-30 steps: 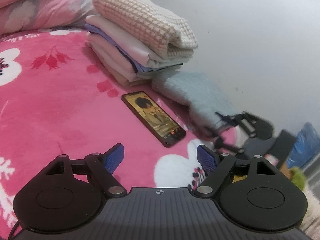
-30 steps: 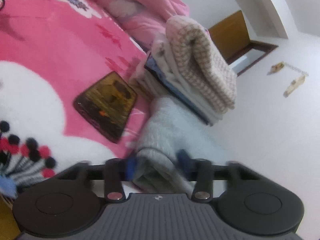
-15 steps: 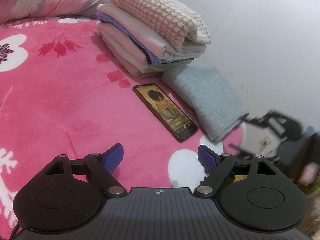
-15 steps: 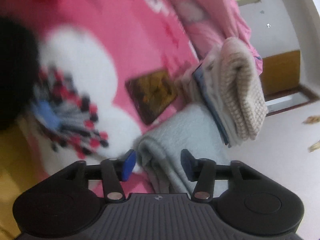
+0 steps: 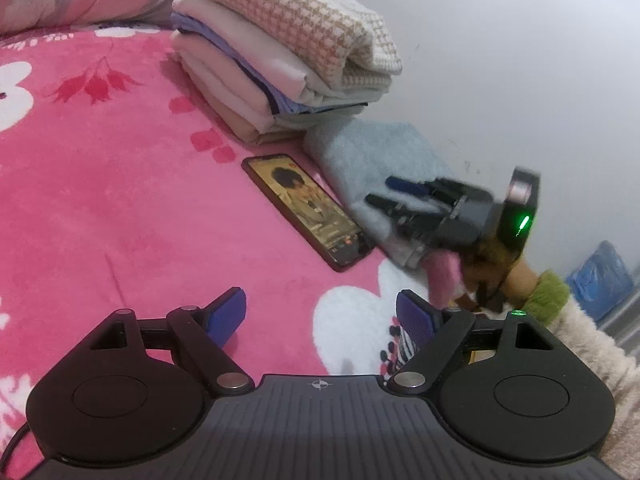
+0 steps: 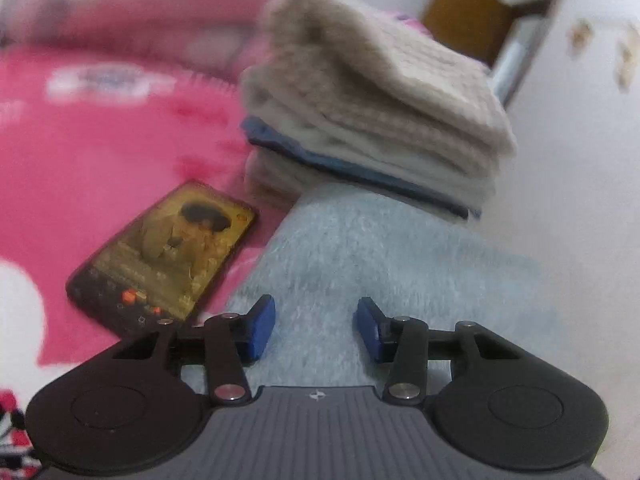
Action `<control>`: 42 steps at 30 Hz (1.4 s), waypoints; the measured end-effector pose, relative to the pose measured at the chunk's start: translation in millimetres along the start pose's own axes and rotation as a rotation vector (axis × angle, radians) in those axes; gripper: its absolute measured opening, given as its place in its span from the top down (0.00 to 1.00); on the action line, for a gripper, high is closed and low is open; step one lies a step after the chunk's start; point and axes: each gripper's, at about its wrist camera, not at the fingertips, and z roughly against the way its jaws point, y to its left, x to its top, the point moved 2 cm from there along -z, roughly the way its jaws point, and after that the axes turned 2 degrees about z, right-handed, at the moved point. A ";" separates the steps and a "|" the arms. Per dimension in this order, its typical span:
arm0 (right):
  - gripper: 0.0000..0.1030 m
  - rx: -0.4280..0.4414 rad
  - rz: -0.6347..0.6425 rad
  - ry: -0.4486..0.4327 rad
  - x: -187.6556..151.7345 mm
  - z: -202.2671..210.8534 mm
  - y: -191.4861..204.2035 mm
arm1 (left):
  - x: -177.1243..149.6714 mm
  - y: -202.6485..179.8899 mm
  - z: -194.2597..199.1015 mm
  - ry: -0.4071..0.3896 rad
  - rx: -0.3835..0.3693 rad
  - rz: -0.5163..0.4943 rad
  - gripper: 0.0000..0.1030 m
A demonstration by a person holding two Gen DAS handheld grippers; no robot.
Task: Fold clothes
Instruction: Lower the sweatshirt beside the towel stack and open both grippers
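Right gripper [image 6: 315, 328], fingers apart, hovers over a folded light-blue towel [image 6: 384, 264] beside a smartphone [image 6: 168, 264]; left gripper [image 5: 320, 316] fingers apart.

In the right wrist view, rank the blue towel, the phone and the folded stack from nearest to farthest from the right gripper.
From the right gripper:
1. Blue towel, directly under the open fingers.
2. Phone, to the left on the pink blanket.
3. Folded stack, behind the towel.
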 end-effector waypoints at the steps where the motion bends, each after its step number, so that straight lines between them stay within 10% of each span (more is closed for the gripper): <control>1: 0.53 -0.006 -0.009 -0.004 8.9 2.5 -4.7 | 0.8 1.1 -0.6 0.000 0.000 0.002 0.19; 7: 0.52 -0.018 -0.082 -0.048 56.0 -10.5 -37.0 | 2.8 0.7 -4.8 0.003 0.005 0.017 0.19; 12: 0.51 0.009 -0.166 0.099 42.2 -77.9 -50.4 | -1.1 -4.2 -5.8 0.022 0.002 0.000 0.18; 17: 0.51 -0.045 -0.257 0.021 47.7 -27.2 -87.5 | -4.0 -6.1 -6.3 0.029 -0.009 -0.012 0.18; 22: 0.51 -0.242 -0.441 0.091 -5.1 -9.7 -158.1 | -2.9 -13.5 -0.9 0.015 -0.010 -0.036 0.18; 25: 0.51 -0.197 -0.622 0.061 -38.0 0.1 -179.5 | -2.3 -17.9 2.3 0.006 -0.011 -0.051 0.18; 29: 0.51 -0.260 -0.610 -0.117 -35.8 73.8 -167.3 | -1.2 -23.9 6.8 -0.007 -0.011 -0.070 0.13; 33: 0.51 -0.115 -0.567 -0.244 -51.6 127.8 -127.3 | -0.9 -33.9 11.2 -0.022 -0.011 -0.082 0.10; 37: 0.51 -0.136 -0.467 -0.009 -87.5 86.3 -98.5 | -5.9 -56.0 10.9 -0.030 -0.030 -0.118 0.06; 42: 0.50 -0.150 -0.664 -0.060 -101.2 127.7 -89.1 | -16.1 -89.1 17.8 -0.093 -0.021 -0.207 0.00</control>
